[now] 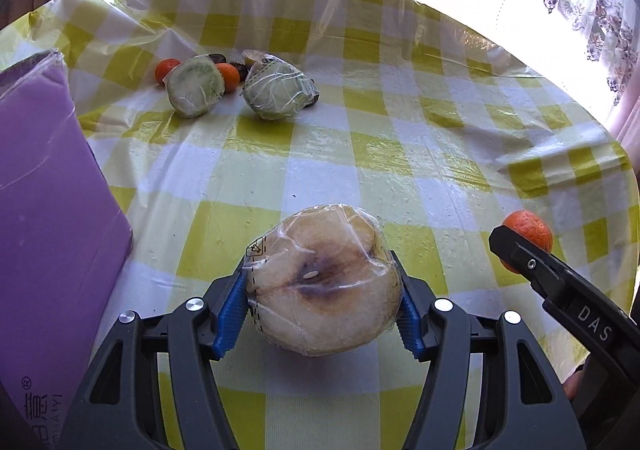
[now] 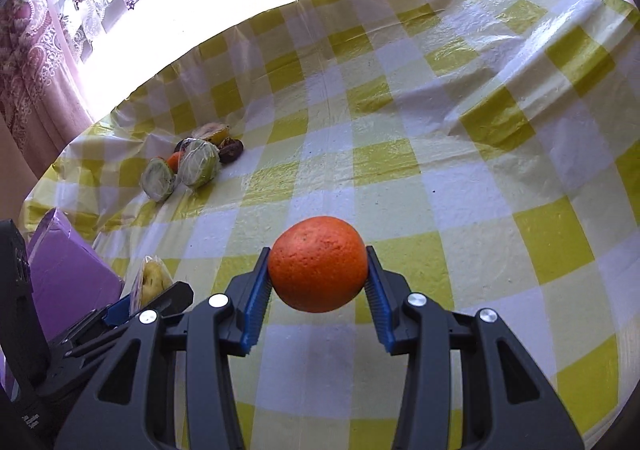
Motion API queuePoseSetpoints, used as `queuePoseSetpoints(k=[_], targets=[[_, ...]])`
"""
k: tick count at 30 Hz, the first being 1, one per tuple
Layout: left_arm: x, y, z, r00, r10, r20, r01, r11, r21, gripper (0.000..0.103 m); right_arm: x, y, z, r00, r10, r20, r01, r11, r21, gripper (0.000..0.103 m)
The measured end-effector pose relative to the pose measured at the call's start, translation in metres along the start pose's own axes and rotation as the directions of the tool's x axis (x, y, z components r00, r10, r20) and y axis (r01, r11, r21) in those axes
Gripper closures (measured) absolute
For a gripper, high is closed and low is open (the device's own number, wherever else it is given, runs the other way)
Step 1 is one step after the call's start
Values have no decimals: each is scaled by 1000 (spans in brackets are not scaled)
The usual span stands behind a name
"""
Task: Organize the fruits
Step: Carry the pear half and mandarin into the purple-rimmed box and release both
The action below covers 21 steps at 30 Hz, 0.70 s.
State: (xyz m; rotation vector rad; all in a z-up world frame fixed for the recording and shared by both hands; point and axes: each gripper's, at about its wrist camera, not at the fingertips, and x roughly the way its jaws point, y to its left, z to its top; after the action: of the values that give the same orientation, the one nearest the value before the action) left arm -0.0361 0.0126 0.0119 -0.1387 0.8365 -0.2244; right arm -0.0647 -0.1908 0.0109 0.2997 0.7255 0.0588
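Gripping a plastic-wrapped cut fruit half (image 1: 324,286) at the lower centre of its view, the left gripper (image 1: 323,304) pinches it across the sides, cut face up, likely so the film stays taut. The right gripper (image 2: 318,282) clamps an orange (image 2: 318,264) at its widest part, both lifted above the checked tablecloth (image 2: 440,170), seemingly bound for the fruit pile (image 1: 236,84) at upper left. The purple box (image 1: 52,186) is cut off at the left edge, and the dark fruits behind the pile are hard to identify.
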Motion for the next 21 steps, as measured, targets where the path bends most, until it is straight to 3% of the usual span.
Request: queuePoseSetpoints(k=[6,10,14,18,20,21], targets=[[-24,3,-16,999,-4,41,4,1000,1,43,-7,18,-17,1000,18,-18,-19,999,-43,58],[-54,-6,-28,992,5,124,-15,997,76,43,-12,24,-26,999,42,-32,-43,998,-36,58],[-99,-4,-34,978,-20,206,2,996,90,43,-22,36,-32,996,79,-34,-80,996,-41,58],[-156,2,-37,944,-26,329,-1,997,83,43,-44,66,-33,988,156,3,-155,983,-93,58],[-188,10,-41,909,-10,416,-20,997,68,43,-63,88,-28,978,206,42,-198,970,-138,58],[-206,15,-42,882,3,470,-28,999,46,43,-72,101,-24,970,236,57,-224,961,-161,58]])
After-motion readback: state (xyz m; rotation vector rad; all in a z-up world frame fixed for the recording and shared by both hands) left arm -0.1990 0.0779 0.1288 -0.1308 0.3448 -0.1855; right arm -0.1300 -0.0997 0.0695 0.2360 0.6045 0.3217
